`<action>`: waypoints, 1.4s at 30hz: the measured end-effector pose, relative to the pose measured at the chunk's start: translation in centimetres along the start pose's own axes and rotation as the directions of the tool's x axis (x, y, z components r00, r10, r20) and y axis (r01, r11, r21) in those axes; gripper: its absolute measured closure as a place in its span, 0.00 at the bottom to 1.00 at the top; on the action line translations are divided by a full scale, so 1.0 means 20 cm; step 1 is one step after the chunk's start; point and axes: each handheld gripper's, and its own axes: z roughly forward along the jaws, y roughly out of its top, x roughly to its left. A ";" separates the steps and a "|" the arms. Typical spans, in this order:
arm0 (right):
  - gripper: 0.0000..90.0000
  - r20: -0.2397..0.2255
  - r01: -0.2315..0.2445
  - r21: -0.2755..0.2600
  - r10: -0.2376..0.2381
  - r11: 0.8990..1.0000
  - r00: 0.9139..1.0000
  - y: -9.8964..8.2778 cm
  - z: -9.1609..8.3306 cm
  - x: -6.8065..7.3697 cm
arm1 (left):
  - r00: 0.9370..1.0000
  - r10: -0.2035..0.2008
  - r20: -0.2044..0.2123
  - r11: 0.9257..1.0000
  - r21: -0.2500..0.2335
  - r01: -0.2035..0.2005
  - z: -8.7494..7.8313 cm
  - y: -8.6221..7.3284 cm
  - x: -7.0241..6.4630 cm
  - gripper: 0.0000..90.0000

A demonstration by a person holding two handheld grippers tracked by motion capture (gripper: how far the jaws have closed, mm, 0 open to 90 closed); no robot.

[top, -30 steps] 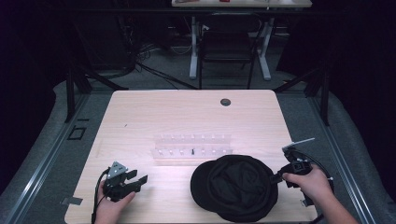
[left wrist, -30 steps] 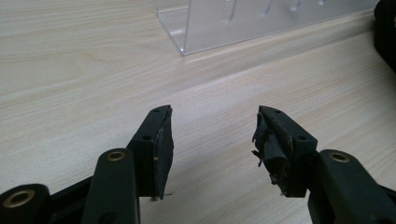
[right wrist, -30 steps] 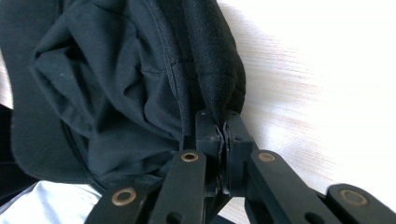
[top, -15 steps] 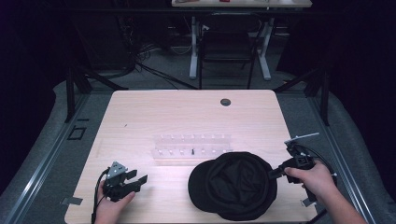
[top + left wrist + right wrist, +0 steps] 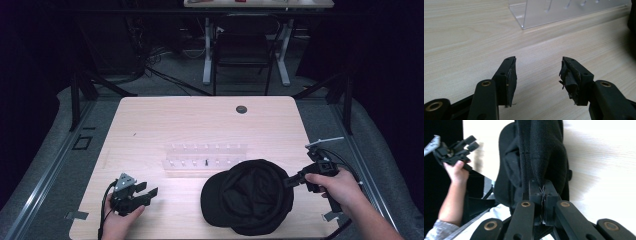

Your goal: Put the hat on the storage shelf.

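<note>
Left gripper (image 5: 147, 192) low, jaws apart; right gripper (image 5: 290, 182) jaws closed, seemingly pinching fabric.

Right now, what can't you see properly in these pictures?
- Table under the hat: hidden by the hat in the high view.
- Small dark thing in the clear rack: too small to name, high view.
- Rack's far end: cut off by the top edge in the left gripper view.
- Table in the right gripper view: blurred.
</note>
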 end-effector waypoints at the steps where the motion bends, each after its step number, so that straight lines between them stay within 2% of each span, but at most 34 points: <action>1: 0.98 -0.007 -0.017 -0.010 0.016 1.000 1.000 0.00 0.00 0.01 | 1.000 0.000 0.000 1.000 0.001 0.000 0.00 0.00 0.00 0.52; 4: 0.98 -0.028 0.001 -0.011 -0.001 1.000 1.000 0.00 -0.02 0.02 | 1.000 0.001 0.000 1.000 0.000 -0.001 0.00 0.00 0.00 0.52; 8: 0.98 -0.099 0.007 -0.022 -0.009 1.000 0.995 0.00 -0.05 0.06 | 1.000 0.000 -0.002 1.000 -0.003 0.000 0.00 0.00 0.00 0.52; 10: 0.98 -0.106 0.004 -0.031 -0.007 1.000 0.994 0.00 -0.05 0.07 | 1.000 -0.001 -0.002 1.000 -0.003 0.001 0.00 0.00 0.00 0.52; 11: 0.98 -0.117 0.001 -0.045 -0.006 0.999 0.993 -0.01 -0.05 0.08 | 1.000 0.000 -0.002 1.000 -0.003 0.000 0.00 0.00 0.00 0.52; 12: 0.98 -0.138 0.018 -0.038 -0.023 0.999 0.990 -0.01 -0.06 0.10 | 1.000 -0.001 -0.002 1.000 -0.003 0.001 0.00 0.00 0.00 0.52; 15: 0.98 -0.160 0.034 -0.049 -0.042 0.998 0.986 -0.01 -0.07 0.12 | 1.000 -0.001 -0.002 1.000 -0.004 0.001 0.00 0.00 0.00 0.52; 23: 0.98 -0.219 0.041 -0.073 -0.056 0.996 0.974 -0.02 -0.07 0.15 | 1.000 -0.001 0.001 1.000 -0.002 0.001 0.00 0.00 0.00 0.52; 24: 0.98 -0.227 0.043 -0.074 -0.059 0.996 0.972 -0.02 -0.07 0.15 | 1.000 -0.001 0.000 1.000 -0.002 0.001 0.00 0.00 0.00 0.52; 25: 0.98 -0.252 0.042 -0.081 -0.061 0.996 0.966 -0.02 -0.07 0.15 | 1.000 -0.003 -0.001 1.000 -0.004 0.003 0.00 0.00 0.00 0.52; 30: 0.98 -0.277 0.051 -0.081 -0.071 0.995 0.958 -0.02 -0.08 0.16 | 1.000 -0.005 0.000 1.000 -0.003 0.005 0.00 0.00 0.01 0.52; 31: 0.98 -0.302 0.030 -0.104 -0.061 0.994 0.951 -0.03 -0.08 0.18 | 1.000 -0.007 0.000 1.000 -0.004 0.007 0.00 0.00 0.00 0.52; 33: 0.98 -0.311 0.028 -0.104 -0.059 0.994 0.949 -0.03 -0.09 0.18 | 1.000 -0.007 0.000 1.000 -0.003 0.007 0.00 0.00 0.01 0.52; 34: 0.98 -0.326 0.032 -0.115 -0.067 0.993 0.943 -0.03 -0.10 0.19 | 1.000 -0.008 0.001 1.000 -0.005 0.008 0.00 0.00 0.00 0.52; 42: 0.98 -0.377 0.056 -0.150 -0.109 0.987 0.920 -0.02 -0.14 0.23 | 1.000 -0.012 -0.001 1.000 -0.009 0.012 -0.01 0.00 0.01 0.52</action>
